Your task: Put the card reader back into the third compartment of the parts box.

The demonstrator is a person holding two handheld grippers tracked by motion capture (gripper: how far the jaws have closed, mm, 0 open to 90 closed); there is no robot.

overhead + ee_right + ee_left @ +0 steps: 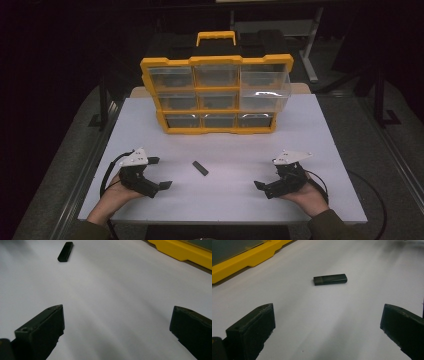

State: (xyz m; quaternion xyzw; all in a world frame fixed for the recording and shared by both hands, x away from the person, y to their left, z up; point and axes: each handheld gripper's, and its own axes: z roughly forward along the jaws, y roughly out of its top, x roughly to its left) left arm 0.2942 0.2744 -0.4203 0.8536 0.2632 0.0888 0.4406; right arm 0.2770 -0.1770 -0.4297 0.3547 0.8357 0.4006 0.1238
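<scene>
Between the wide-open, empty left gripper (159, 173) and right gripper (265, 181), a black stick (200, 168) lies flat on the table (310, 130), slanting from far-left to near-right.

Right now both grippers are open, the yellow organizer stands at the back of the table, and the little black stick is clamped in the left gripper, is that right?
Not quite. The black stick lies loose on the table, apart from the open left gripper, as the left gripper view shows. The right gripper is open too, and the yellow organizer stands at the back.
</scene>
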